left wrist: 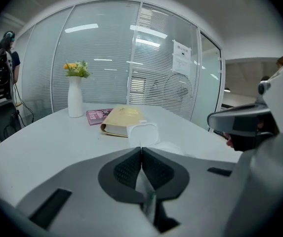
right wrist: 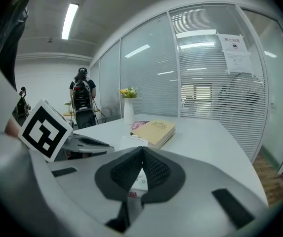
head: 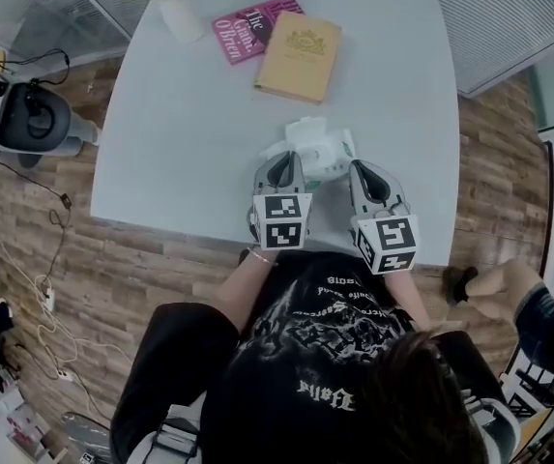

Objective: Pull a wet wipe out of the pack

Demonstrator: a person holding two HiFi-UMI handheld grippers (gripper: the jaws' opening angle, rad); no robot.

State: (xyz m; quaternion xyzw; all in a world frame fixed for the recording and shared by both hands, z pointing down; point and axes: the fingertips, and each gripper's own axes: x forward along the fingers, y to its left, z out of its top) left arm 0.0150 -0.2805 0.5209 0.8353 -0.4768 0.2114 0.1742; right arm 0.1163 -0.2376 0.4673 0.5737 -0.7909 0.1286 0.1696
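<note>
Two grippers sit side by side close in front of my chest, at the near edge of the table, both aimed away from me and tipped down toward the tabletop. My forearms come up from under the marker cubes, elbows tucked in, and the two noses angle slightly toward each other.

My left gripper has its jaws pressed together. In the slit just behind its pads runs a thin white sheet, which I take to be the wet wipe, pinched edge-on. Just beyond its tips stands the pack's raised white lid flap.

My right gripper is also clamped tight, with its tips at the right edge of the pack. The pack's printed film shows in the gap right behind its pads, so I read it as gripping the pack.

That puts the pack between the two noses, touching both, with the left gripper's marker cube just to the left of my right gripper.

Well ahead of both grippers lie a tan book and a pink book, and farther off to the left stands a white vase with yellow flowers
</note>
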